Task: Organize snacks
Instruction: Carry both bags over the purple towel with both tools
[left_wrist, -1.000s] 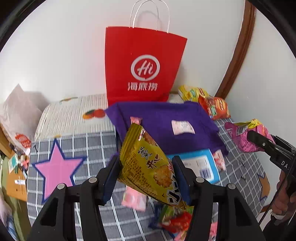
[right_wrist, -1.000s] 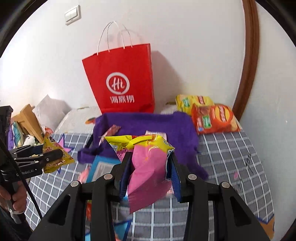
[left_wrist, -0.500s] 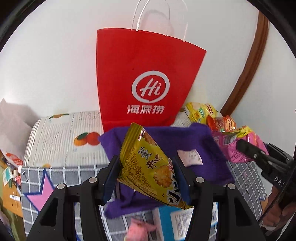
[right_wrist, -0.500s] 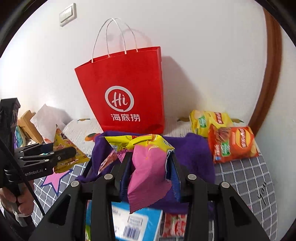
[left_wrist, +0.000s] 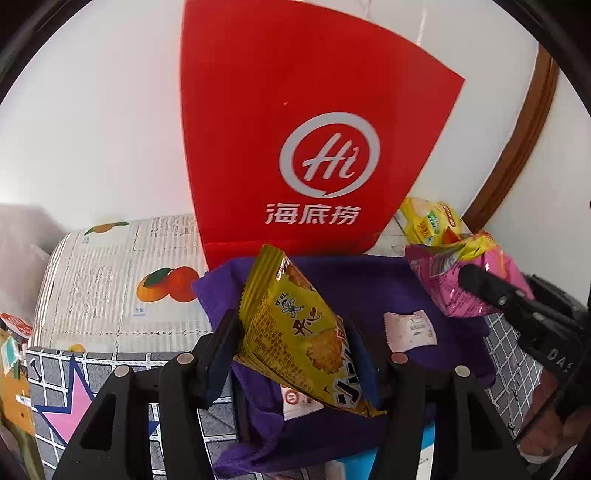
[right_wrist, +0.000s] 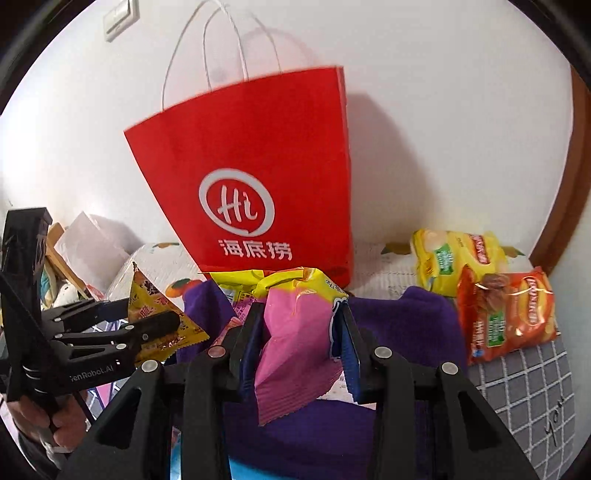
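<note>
My left gripper (left_wrist: 295, 350) is shut on a yellow cracker packet (left_wrist: 295, 328), held tilted above the purple cloth (left_wrist: 369, 280). In the right wrist view that same left gripper (right_wrist: 162, 325) and yellow packet (right_wrist: 155, 314) show at the left. My right gripper (right_wrist: 299, 343) is shut on a pink and yellow snack bag (right_wrist: 295, 332), which also shows at the right of the left wrist view as the pink bag (left_wrist: 454, 273). A red paper bag (left_wrist: 310, 140) with white handles stands upright against the wall just behind both packets, seen too as the red bag (right_wrist: 255, 184).
Yellow chip bag (right_wrist: 454, 254) and orange chip bag (right_wrist: 506, 314) lie at the back right on the grey checked cover (right_wrist: 524, 376). A small white sachet (left_wrist: 410, 330) rests on the purple cloth. A white fruit-print box (left_wrist: 110, 280) sits left. Clutter lines the far left edge.
Both grippers have moved forward toward the red bag with their packets; the bag now looms much larger and the loose snacks on the bed have slid out of view below.
</note>
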